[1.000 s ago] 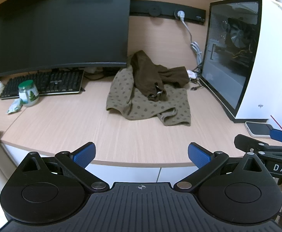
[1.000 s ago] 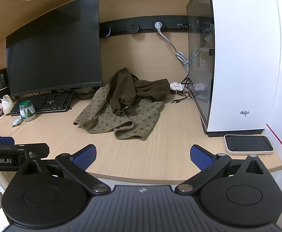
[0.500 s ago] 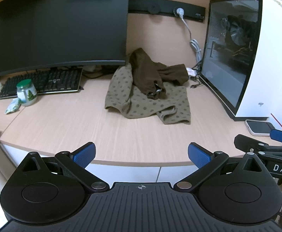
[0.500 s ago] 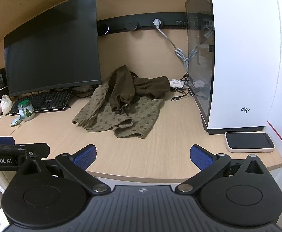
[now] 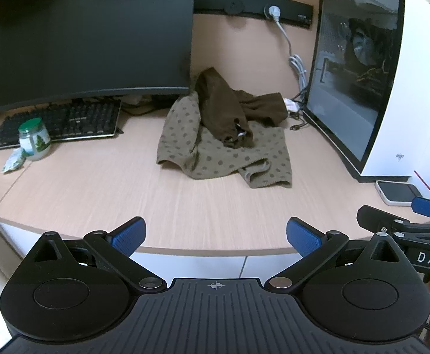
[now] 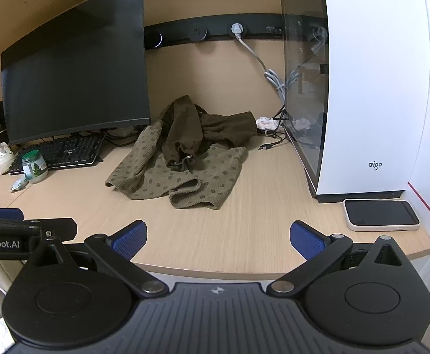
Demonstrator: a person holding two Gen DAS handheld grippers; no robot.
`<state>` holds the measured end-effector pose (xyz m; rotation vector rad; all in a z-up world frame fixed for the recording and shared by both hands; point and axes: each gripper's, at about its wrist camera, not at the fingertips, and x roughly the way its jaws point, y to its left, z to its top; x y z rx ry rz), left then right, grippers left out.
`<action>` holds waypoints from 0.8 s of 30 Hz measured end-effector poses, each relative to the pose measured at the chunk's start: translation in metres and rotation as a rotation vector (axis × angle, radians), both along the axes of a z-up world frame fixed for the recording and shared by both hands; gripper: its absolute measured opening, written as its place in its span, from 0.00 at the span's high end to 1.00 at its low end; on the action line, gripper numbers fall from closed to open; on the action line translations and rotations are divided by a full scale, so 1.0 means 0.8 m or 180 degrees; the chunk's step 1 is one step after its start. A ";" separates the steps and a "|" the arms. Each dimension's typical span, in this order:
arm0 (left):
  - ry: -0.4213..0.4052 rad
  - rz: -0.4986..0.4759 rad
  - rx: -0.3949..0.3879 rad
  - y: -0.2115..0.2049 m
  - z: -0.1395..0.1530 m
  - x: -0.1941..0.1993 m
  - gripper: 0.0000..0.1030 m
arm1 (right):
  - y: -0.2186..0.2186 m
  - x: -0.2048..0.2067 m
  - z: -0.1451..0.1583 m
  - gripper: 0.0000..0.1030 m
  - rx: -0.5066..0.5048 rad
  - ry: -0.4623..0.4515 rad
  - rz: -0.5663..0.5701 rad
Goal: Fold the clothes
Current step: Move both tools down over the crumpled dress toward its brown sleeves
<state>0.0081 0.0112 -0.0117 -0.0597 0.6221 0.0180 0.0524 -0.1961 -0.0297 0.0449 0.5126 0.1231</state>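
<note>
Two garments are heaped together on the wooden desk [image 5: 102,194], between the dark monitor [image 5: 88,41] and the white computer case [image 5: 415,88]. An olive dotted sweater [image 5: 215,156] is spread loosely on the desk top, and a dark brown garment [image 5: 223,109] is crumpled on top of it, toward the back wall. Neither piece is folded.

The left gripper [image 5: 214,236] is held at the near edge of the desk, with its blue-padded fingers [image 5: 127,237] spread wide and nothing between them. The right gripper [image 6: 218,237] is held likewise at the near edge, its fingers [image 6: 306,240] spread apart and empty. Both are kept well apart from the clothes. Part of the right gripper is seen at the right border of the left wrist view, just beside the left one.

A keyboard [image 5: 64,121] is placed under the monitor, and a green-lidded jar [image 5: 34,138] stands in front of it. A phone [image 6: 381,214] is laid flat by the foot of the case. Cables [image 6: 274,79] hang from a wall socket beside the case; what appears to be a small pale cloth lies below them, though this cannot be made out clearly.
</note>
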 end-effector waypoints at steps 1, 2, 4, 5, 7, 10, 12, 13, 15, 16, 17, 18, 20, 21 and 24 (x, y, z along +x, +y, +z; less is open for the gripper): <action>0.0003 -0.0008 -0.0002 0.000 0.000 0.001 0.00 | 0.000 0.001 0.000 0.00 0.0000 0.0005 -0.0006; 0.0007 -0.0015 -0.0004 0.000 -0.001 0.003 0.00 | 0.000 0.002 -0.001 0.00 -0.0001 0.0010 -0.0012; 0.0010 -0.0025 -0.0010 0.001 -0.002 0.005 0.00 | 0.000 0.004 -0.002 0.00 -0.0004 0.0018 -0.0023; 0.0015 -0.0031 -0.0013 0.001 -0.003 0.006 0.00 | 0.000 0.005 -0.002 0.00 -0.0007 0.0020 -0.0028; 0.0024 -0.0042 -0.0019 0.002 -0.004 0.010 0.00 | 0.001 0.008 -0.003 0.00 -0.0014 0.0031 -0.0038; 0.0038 -0.0059 -0.0029 0.005 -0.008 0.015 0.00 | 0.004 0.013 -0.004 0.00 -0.0024 0.0050 -0.0054; 0.0058 -0.0062 -0.0032 0.008 -0.010 0.021 0.00 | 0.007 0.018 -0.006 0.00 -0.0031 0.0067 -0.0062; 0.0071 -0.0062 -0.0038 0.011 -0.012 0.025 0.00 | 0.010 0.022 -0.006 0.00 -0.0037 0.0075 -0.0067; 0.0089 -0.0062 -0.0064 0.019 -0.015 0.034 0.00 | 0.015 0.030 -0.008 0.00 -0.0048 0.0090 -0.0085; 0.0097 -0.0062 -0.0078 0.022 -0.017 0.039 0.00 | 0.018 0.035 -0.009 0.00 -0.0050 0.0097 -0.0099; 0.0111 -0.0068 -0.0092 0.027 -0.018 0.045 0.00 | 0.021 0.041 -0.009 0.00 -0.0050 0.0106 -0.0124; 0.0130 -0.0086 -0.0103 0.031 -0.020 0.052 0.00 | 0.024 0.048 -0.010 0.00 -0.0048 0.0120 -0.0152; 0.0174 -0.0134 -0.0118 0.041 -0.024 0.068 0.00 | 0.030 0.062 -0.013 0.00 -0.0042 0.0158 -0.0212; 0.0196 -0.0160 -0.0120 0.047 -0.025 0.078 0.00 | 0.034 0.070 -0.014 0.00 -0.0036 0.0189 -0.0248; 0.0263 -0.0269 -0.0132 0.064 -0.026 0.111 0.00 | 0.041 0.096 -0.014 0.00 0.0051 0.0301 -0.0393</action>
